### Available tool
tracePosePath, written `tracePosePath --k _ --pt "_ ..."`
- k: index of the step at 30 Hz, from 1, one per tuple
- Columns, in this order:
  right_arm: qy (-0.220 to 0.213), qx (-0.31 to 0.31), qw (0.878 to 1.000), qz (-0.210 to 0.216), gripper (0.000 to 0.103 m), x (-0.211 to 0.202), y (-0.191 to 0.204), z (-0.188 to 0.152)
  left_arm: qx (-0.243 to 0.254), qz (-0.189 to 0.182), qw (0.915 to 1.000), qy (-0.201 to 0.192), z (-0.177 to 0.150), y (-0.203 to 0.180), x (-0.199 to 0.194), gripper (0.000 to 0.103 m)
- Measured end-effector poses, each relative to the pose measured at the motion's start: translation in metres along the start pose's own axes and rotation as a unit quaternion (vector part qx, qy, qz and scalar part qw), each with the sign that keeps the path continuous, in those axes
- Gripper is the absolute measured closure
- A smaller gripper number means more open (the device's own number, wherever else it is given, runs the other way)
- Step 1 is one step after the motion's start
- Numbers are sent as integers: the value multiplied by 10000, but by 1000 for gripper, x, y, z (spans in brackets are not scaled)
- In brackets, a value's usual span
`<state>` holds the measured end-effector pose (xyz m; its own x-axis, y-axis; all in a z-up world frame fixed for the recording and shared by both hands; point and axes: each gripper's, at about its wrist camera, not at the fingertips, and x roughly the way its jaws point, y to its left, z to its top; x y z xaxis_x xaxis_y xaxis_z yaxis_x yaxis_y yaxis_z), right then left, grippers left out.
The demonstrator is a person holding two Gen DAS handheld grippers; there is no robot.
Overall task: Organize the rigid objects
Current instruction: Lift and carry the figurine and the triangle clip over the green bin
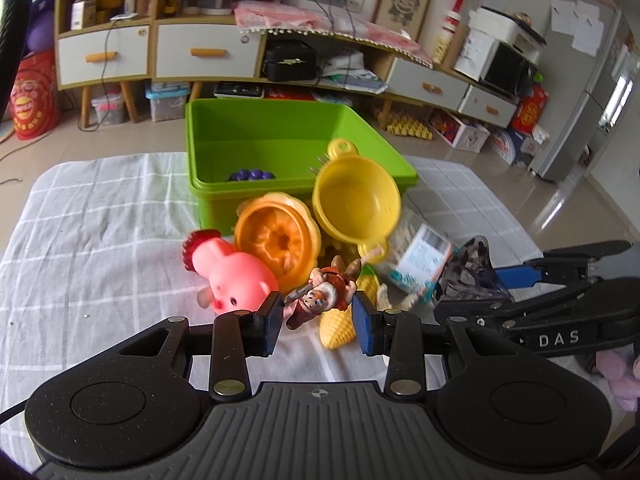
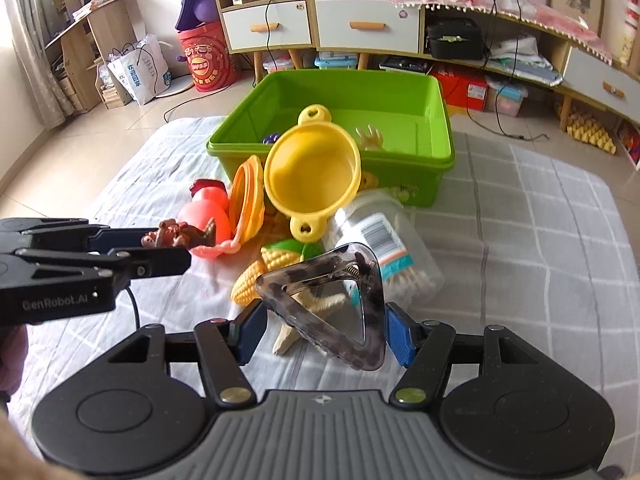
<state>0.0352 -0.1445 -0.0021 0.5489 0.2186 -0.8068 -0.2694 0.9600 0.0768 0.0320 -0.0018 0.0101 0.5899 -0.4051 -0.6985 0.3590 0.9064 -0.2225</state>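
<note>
My left gripper point(image 1: 318, 320) is shut on a small brown bearded figurine point(image 1: 320, 296), lifted above the checked cloth. In the right wrist view that figurine point(image 2: 176, 236) sticks out of the left gripper point(image 2: 168, 248) at the left. My right gripper point(image 2: 324, 332) is shut on a grey mottled triangular hair claw point(image 2: 324, 304), also held off the cloth. Just behind stands a green bin point(image 1: 280, 132) with purple toy grapes point(image 1: 252, 175) inside. A pile lies in front of it: yellow pot point(image 1: 356, 200), orange mould point(image 1: 280, 236), pink pig point(image 1: 232, 276), toy corn point(image 1: 340, 328).
A clear tub of cotton swabs point(image 2: 384, 240) lies on its side right of the pile, and a beige starfish-like piece point(image 2: 304, 312) lies under the hair claw. The cloth point(image 2: 540, 220) stretches bare to the right. Cabinets and floor clutter stand beyond the table.
</note>
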Motion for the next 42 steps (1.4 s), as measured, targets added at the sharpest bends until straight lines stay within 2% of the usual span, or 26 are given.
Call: tracePosePath --k 14,26,31,42 --pt "-278 -47 9996 -22 60 4 -7 53 -61 152 9997 -189 48 9 13 61" --pt "-530 308 9981 -22 60 25 -37 106 77 400 9988 -270 82 17 41 61" --pt "-612 565 9965 108 60 38 -52 129 26 548 9983 -199 92 26 57 61" --pt "-315 848 9955 295 60 92 -73 154 131 763 9970 -54 109 33 94 60"
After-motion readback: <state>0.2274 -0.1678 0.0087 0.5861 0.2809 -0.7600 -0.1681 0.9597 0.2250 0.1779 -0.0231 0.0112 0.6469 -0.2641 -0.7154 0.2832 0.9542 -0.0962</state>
